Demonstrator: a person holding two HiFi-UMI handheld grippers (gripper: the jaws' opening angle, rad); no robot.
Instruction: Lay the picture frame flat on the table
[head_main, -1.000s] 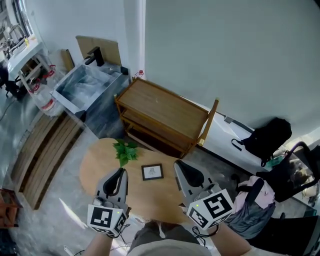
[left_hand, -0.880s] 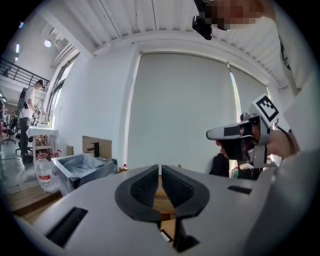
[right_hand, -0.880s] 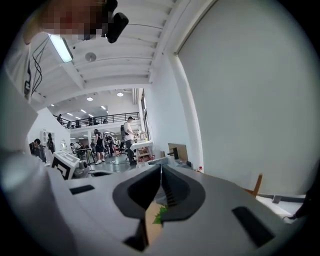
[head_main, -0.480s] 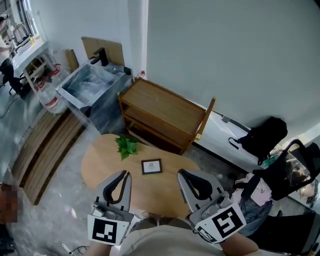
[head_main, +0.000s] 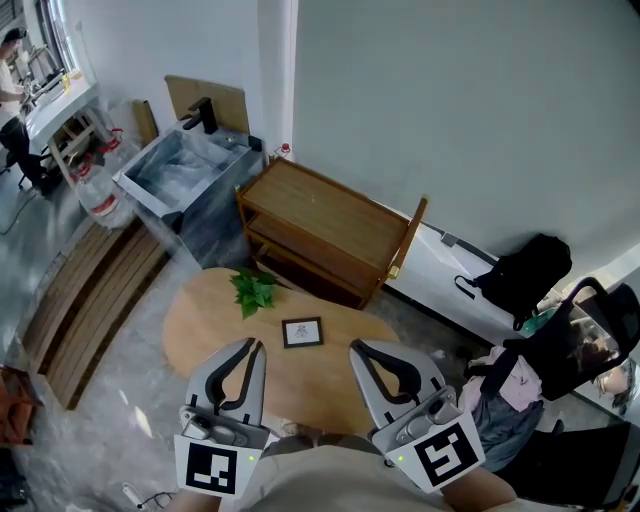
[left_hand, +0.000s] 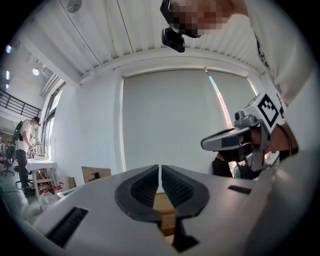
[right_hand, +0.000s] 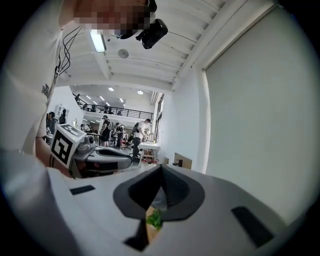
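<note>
Since a second ago both my tongs have pulled back toward my body, while the picture frame (head_main: 303, 331) has kept its place on the worktop (head_main: 205, 320). It sits near the middle of the round wooden top, its face turned up toward the head camera. Whether it lies fully flat or leans back I cannot tell. Nothing touches it. Just beyond it, toward the far-left edge, lies a green leafy sprig (head_main: 254, 291). My left tongs (head_main: 256, 346) hover over the near edge, left of the frame and apart from it. Their jaws are pressed together with only a hairline slit between the ribbed pads, holding nothing. My right tongs (head_main: 356, 348) hover to the frame's right, likewise closed on nothing. Past the worktop a wooden shelf unit (head_main: 330, 222) stands against the wall, with a grey tub (head_main: 180, 170) to its left and a black bag (head_main: 525, 275) off to the right.
</note>
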